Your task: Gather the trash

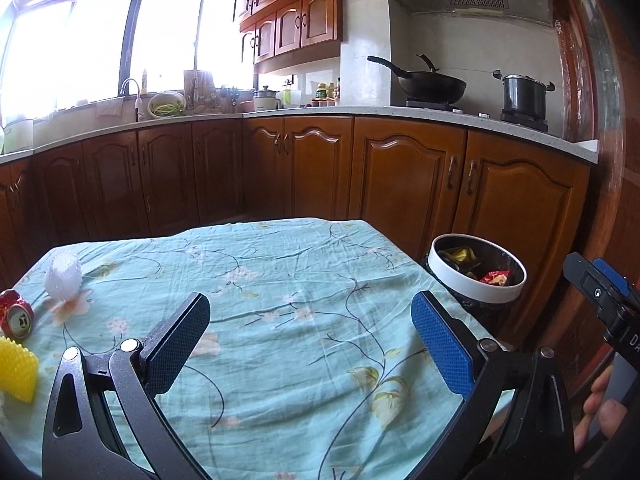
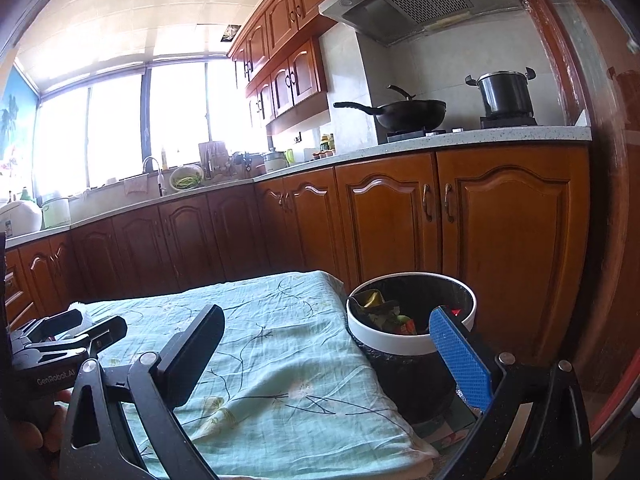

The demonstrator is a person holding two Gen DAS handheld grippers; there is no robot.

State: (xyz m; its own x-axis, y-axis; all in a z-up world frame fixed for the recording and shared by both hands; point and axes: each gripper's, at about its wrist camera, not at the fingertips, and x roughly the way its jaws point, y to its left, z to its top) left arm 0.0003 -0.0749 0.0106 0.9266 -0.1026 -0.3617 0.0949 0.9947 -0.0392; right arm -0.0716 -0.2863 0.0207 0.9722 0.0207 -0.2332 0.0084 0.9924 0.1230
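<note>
Clearly both grippers, left gripper and right gripper, gape wide and empty; the crushed can at the frame's left edge could roll off the table if nudged.

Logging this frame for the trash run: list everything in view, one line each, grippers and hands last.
Crushed can: one, red, table's left edge.
Foam net: one, white, behind the can.
Spiky piece: one, yellow, nearest on the left edge; cannot tell what it is.
Trash bin: one, white rim, black liner, by the table's right side, wrappers inside.
Tablecloth: one, pale green, floral.
Wok: one, black, on the stove.
Pot: one, dark, right burner.
Left gripper: open, empty, over the cloth.
Right gripper: open, empty, near the bin.
Hand: fingers at the right edge.
</note>
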